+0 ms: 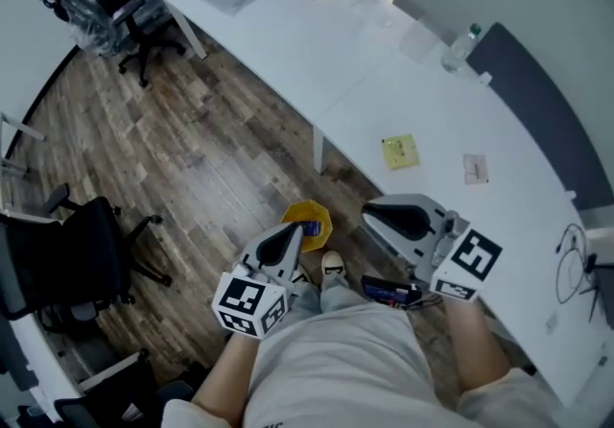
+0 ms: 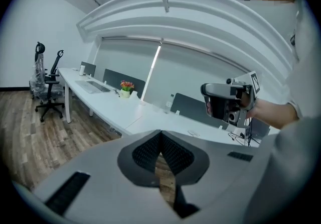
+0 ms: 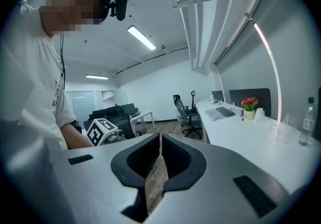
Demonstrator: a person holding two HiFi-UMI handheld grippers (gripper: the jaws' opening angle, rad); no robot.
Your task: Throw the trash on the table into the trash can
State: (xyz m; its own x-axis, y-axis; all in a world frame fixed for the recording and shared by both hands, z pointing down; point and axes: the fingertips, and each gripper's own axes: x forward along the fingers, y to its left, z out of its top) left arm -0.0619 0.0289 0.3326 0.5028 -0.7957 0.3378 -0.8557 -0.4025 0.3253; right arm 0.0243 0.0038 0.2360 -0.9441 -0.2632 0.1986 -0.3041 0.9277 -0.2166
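Tongs: left gripper (image 1: 291,236) and right gripper (image 1: 376,215) both closed tip to tip, nothing between.
Trash: yellow paper (image 1: 400,151) and white scrap (image 1: 475,168), apart, mid tabletop (image 1: 384,90), toward its near edge.
Handling: likely light, thin, limp; pinch a lifted edge.
Room: bare tabletop around both; trash can (image 1: 309,222) on the floor below the near edge.
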